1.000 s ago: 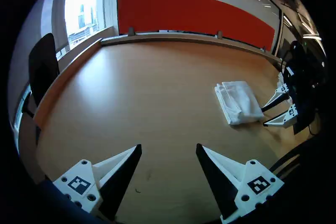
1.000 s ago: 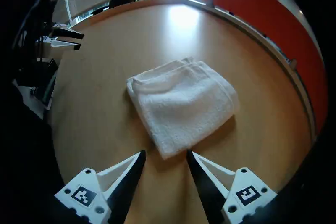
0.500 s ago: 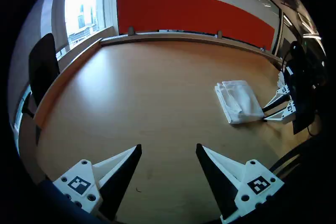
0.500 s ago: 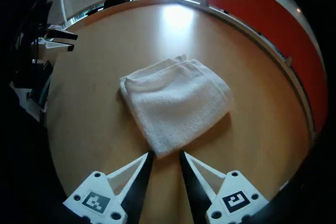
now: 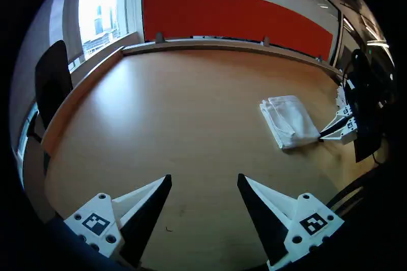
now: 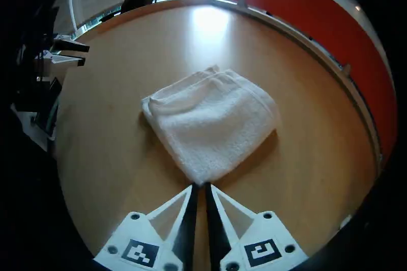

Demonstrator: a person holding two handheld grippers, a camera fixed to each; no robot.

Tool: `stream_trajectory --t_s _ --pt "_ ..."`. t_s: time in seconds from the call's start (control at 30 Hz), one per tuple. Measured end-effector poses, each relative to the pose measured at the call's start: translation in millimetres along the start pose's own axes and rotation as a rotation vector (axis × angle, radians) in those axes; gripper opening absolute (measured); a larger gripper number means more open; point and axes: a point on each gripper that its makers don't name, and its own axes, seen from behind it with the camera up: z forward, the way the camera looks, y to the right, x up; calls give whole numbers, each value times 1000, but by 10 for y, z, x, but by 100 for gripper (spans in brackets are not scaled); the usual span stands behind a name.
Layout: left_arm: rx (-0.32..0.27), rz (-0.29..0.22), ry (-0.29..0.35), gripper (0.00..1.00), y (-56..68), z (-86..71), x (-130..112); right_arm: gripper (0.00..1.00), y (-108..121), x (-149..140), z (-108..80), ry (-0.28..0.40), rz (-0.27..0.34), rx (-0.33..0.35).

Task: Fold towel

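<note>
Watching right hand-held gripper (image 6: 200, 189) pinch near corner of folded white towel (image 6: 213, 118), lying flat on table (image 6: 315, 169); we see left hand-held gripper (image 5: 204, 179) spread wide above table, well apart from towel; red panel (image 5: 229, 14) along far edge.

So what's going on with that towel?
A person is working with two grippers at a wooden table. A white towel, already folded small, lies on it. The right gripper has its fingers almost together right at the towel's near corner; I can't tell if it is really pinching it. The left gripper is open and hangs over bare table, away from the towel.
</note>
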Motion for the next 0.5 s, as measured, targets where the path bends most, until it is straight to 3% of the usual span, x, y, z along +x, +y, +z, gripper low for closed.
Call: stream_trajectory --t_s 0.27,0.5 --pt "-2 2 3 96 13 9 6 3 20 33 -24 9 10 -4" --pt "-3 4 4 96 -7 19 11 3 109 197 -157 33 -7 -26"
